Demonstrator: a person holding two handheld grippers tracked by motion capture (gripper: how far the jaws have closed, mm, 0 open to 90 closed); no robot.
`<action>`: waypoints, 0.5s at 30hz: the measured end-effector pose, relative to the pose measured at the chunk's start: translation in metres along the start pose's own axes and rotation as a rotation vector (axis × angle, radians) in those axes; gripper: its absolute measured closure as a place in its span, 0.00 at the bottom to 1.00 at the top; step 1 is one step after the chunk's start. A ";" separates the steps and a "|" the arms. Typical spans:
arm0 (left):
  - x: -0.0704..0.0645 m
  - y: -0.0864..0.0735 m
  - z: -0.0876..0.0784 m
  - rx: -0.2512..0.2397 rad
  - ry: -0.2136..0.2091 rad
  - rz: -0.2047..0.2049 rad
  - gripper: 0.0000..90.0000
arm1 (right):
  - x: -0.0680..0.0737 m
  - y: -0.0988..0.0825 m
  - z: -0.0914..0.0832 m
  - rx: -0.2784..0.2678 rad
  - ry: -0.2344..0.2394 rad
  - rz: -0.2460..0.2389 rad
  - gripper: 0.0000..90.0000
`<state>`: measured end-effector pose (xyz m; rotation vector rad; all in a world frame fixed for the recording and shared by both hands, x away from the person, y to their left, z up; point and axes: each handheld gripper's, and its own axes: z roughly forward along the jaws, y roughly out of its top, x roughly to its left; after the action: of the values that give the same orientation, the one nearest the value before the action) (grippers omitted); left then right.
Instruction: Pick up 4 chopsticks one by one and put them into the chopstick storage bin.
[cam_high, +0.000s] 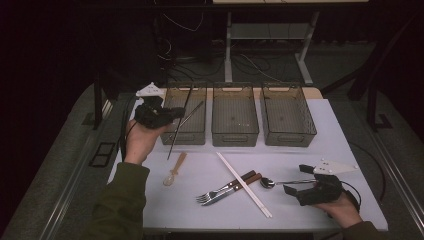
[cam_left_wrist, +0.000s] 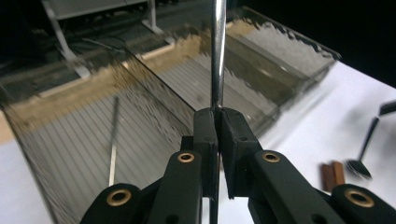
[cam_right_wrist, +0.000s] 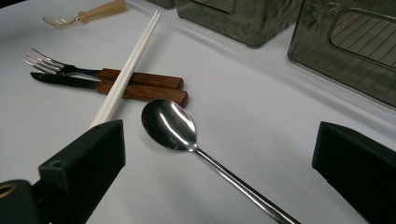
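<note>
Your left claw is pinching a metal chopstick upright over the left bin; your right claw rests spread around the steel spoon on the counter

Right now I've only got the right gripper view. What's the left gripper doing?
Observer: The left gripper has its jaws shut on a metal chopstick.
Operator: Where is it holding it?
Observer: Raised over the left bin, the leftmost of three bins in a row at the back of the table.
Operator: Anything in that bin?
Observer: Yes, a second chopstick, also metal, lies inside it.
</note>
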<state>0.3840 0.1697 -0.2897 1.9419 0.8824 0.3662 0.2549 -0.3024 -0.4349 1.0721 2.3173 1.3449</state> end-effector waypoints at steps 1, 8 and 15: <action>0.005 0.009 0.000 -0.013 0.001 0.002 0.94 | 0.000 0.000 0.000 0.000 0.000 0.002 0.03; 0.022 0.035 0.004 -0.067 0.017 0.021 0.94 | 0.000 0.000 0.000 -0.002 0.000 0.004 0.03; 0.036 0.053 0.013 -0.090 0.050 0.026 0.94 | -0.001 0.000 -0.001 -0.004 0.001 0.007 0.03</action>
<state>0.4393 0.1717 -0.2550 1.8696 0.8587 0.4641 0.2544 -0.3036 -0.4346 1.0802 2.3123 1.3528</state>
